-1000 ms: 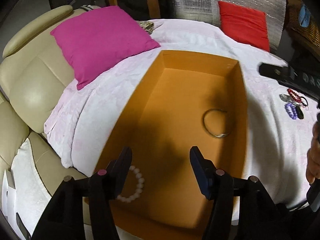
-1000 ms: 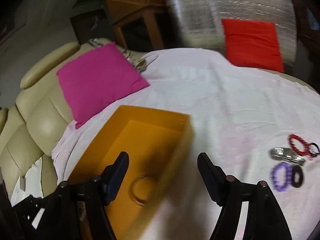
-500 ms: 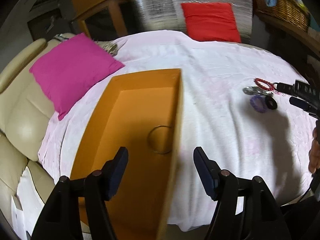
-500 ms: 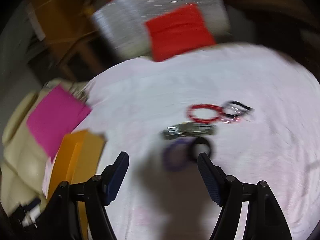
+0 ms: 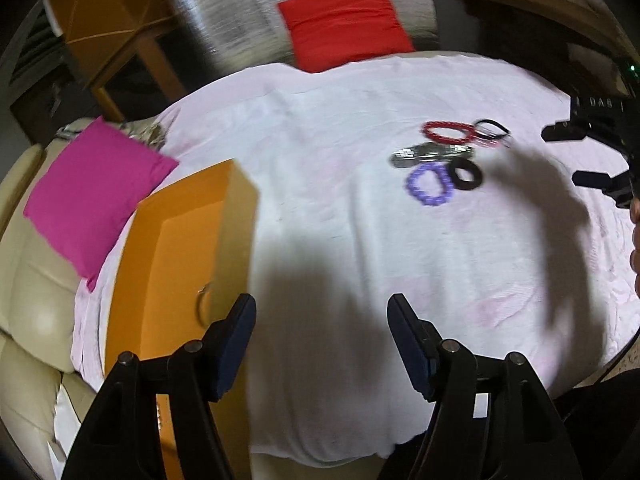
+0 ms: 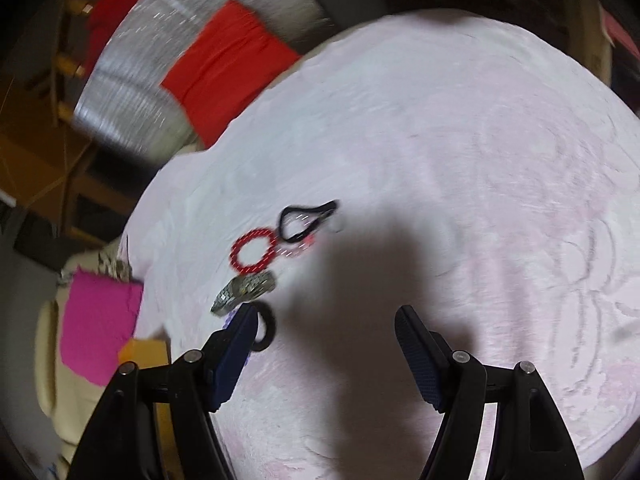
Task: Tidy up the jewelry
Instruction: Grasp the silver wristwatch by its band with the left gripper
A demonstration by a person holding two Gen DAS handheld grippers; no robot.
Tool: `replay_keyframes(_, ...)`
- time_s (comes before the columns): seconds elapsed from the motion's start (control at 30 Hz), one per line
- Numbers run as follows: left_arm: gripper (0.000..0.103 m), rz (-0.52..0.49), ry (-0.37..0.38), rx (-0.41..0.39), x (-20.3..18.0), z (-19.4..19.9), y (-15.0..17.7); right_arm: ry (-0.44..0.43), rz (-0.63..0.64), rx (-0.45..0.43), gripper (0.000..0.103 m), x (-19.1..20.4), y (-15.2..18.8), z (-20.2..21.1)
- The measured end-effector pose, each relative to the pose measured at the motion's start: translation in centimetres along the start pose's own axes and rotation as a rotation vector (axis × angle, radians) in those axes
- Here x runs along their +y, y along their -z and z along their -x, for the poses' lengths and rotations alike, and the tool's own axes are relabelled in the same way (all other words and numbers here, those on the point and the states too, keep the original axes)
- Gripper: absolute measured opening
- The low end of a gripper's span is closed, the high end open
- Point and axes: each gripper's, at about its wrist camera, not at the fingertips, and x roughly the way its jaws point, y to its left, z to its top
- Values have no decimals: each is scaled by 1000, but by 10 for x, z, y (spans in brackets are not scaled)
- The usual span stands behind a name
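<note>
My left gripper point(image 5: 322, 338) hangs over the pale pink cloth point(image 5: 320, 128) with its jaws spread wide and nothing between them. Just to its left sits the orange box point(image 5: 176, 248), and inside it I can make out part of a thin metal bangle point(image 5: 202, 302) against the near wall.

The rest of the jewelry lies in 1 cluster well across the cloth: a red bead bracelet point(image 5: 446, 133), a silver mesh bracelet point(image 5: 430, 154), a purple bead bracelet point(image 5: 430, 184), a black ring-shaped band point(image 5: 466, 174) and some thin black loops point(image 5: 492, 132).

My right gripper point(image 6: 326, 346) is also wide open and empty above the cloth, with that cluster just off its left finger point(image 6: 236, 344), which hides most of the purple bracelet. A magenta cushion point(image 5: 92, 192) and a red cushion point(image 5: 344, 20) rest at the cloth's edges.
</note>
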Motion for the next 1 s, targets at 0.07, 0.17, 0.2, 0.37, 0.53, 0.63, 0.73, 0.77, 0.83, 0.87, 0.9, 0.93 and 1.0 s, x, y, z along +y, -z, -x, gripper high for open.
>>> replay_keyframes(0.07, 69, -28, 10, 2, -11, -2, -6, -8, -31, -5, 75, -10, -5, 5)
replay_keyframes(0.17, 69, -65, 21, 2, -26, -7, -17, -26, -60, -5, 75, -19, -9, 10)
replay_keyframes(0.2, 69, -72, 16, 0, -29, -9, -20, -31, -64, -4, 75, -21, -10, 11)
replay_keyframes(0.37, 69, -96, 7, 0, -35, -28, -47, -57, -74, 12, 75, -24, -15, 11)
replay_keyframes(0.53, 69, -134, 41, -16, -32, -54, -78, -79, -78, 47, 75, -26, -15, 6)
replay_keyframes(0.63, 69, -165, 106, -10, -30, -70, -95, -81, -71, 56, 75, -22, -15, 3)
replay_keyframes(0.73, 69, -196, 174, 25, -29, -95, -113, -86, -60, 74, 75, -17, -14, -3)
replay_keyframes(0.77, 68, -205, 176, 30, -29, -102, -116, -88, -58, 79, 75, -16, -13, -5)
replay_keyframes(0.83, 54, -243, 192, 37, -28, -118, -124, -89, -49, 93, 75, -12, -12, -9)
replay_keyframes(0.87, 49, -267, 205, 41, -30, -125, -126, -89, -44, 96, 75, -11, -12, -10)
replay_keyframes(0.9, 42, -291, 213, 45, -31, -130, -128, -86, -38, 98, 75, -8, -11, -12)
replay_keyframes(0.93, 40, -311, 218, 46, -32, -134, -128, -82, -32, 98, 75, -6, -11, -13)
replay_keyframes(1.0, 37, -370, 218, 45, -37, -143, -130, -72, -23, 100, 75, -3, -12, -16)
